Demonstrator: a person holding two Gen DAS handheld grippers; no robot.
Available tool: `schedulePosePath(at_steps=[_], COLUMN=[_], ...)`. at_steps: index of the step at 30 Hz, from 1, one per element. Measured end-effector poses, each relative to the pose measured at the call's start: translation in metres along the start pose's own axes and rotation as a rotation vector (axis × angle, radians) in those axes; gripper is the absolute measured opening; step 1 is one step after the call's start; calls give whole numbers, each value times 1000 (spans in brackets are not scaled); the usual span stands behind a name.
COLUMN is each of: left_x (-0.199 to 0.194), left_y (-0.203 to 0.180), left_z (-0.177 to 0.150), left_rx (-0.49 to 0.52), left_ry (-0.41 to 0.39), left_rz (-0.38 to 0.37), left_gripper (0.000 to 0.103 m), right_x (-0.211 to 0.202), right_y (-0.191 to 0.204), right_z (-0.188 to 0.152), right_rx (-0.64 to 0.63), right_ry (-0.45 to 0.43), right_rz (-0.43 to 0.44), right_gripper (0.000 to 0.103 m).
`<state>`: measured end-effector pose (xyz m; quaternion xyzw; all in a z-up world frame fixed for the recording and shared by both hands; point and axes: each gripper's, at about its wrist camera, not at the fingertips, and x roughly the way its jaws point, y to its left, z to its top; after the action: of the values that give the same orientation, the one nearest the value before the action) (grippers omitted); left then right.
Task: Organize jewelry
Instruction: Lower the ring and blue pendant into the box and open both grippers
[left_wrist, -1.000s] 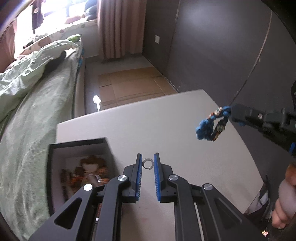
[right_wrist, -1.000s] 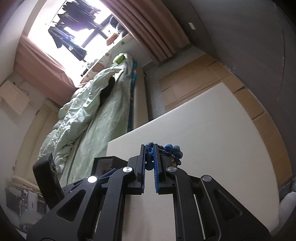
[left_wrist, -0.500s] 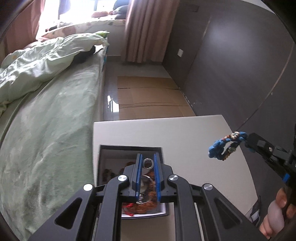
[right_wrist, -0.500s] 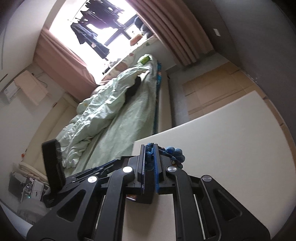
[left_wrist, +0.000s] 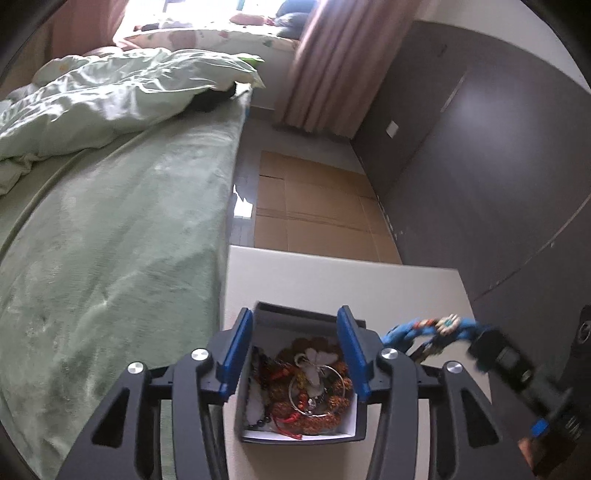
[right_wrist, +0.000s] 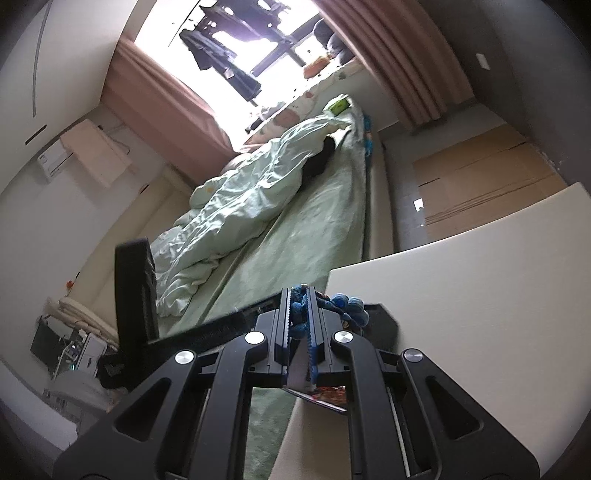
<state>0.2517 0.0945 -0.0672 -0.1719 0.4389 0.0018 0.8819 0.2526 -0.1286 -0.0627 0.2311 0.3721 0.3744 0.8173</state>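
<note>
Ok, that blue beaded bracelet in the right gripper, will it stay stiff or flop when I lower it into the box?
Probably floppy: the blue beaded bracelet droops in a loose loop from the right gripper, pinched at one end only. It looks light, since that narrow pinch carries it. Expect it to swing and maybe snag on the box rim, as it hangs beside the wall.

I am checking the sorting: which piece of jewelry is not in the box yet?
The blue beaded bracelet, which the right gripper holds; the other pieces lie inside the black box.
</note>
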Motion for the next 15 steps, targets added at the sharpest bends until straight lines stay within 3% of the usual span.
schedulePosePath(at_steps=[10,12,13,14,15], left_x=[-27,-29,-30,-30,-32], left_y=[17,17,17,17,16], left_z=[8,7,6,6,6], left_rx=[-26,-20,-15,-11,-4], left_ry=[-51,-56,-58,-60,-65], left_rz=[16,25,29,31,33], left_gripper=[64,70,77,81,90], right_x=[33,37,41,43,44], right_y=[24,28,29,28,26], right_z=[-11,-12,-13,-14,-15], right_rx=[-38,-59,-69,-66,-58], right_ry=[43,47,68,87,95], right_rz=[29,-5,-38,-56,-77], right_gripper=[9,12,28,63,76])
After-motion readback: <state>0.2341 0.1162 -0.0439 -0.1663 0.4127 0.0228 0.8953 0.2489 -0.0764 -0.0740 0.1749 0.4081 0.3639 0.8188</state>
